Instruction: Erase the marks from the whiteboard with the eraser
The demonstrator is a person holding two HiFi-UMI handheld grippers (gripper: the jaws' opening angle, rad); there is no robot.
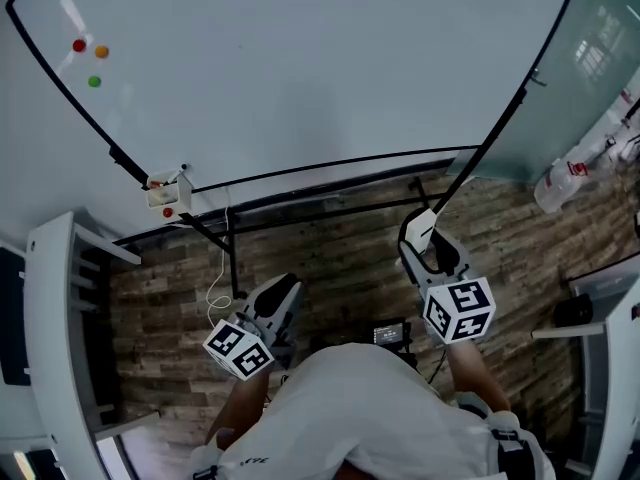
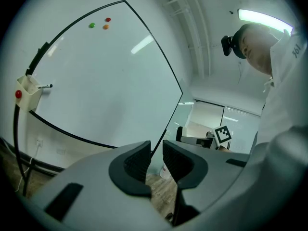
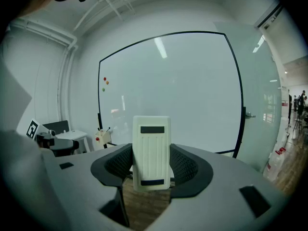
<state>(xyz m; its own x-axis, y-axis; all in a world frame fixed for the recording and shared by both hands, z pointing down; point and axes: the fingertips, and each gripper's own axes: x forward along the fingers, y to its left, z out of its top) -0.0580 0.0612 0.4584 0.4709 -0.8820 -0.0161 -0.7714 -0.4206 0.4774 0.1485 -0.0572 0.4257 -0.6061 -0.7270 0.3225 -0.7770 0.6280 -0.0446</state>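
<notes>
One whiteboard [image 1: 320, 68] carries three magnets at its upper left: red magnet [image 1: 79, 45], orange magnet [image 1: 101, 52], green magnet [image 1: 94, 81]. One holder box [image 1: 165, 193] hangs at its lower left corner. Left gripper [image 1: 285, 288]: jaws narrowly apart, nothing between. Right gripper [image 1: 432, 258]: jaws clamp one white eraser [image 3: 151, 150], clear of the board, long axis along the jaws, free end toward the board.

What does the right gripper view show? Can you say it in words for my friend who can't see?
The right gripper is shut on a white eraser, held upright. Behind it stands a big black-framed whiteboard with no marks showing, only three small magnets near its upper left corner.
</notes>
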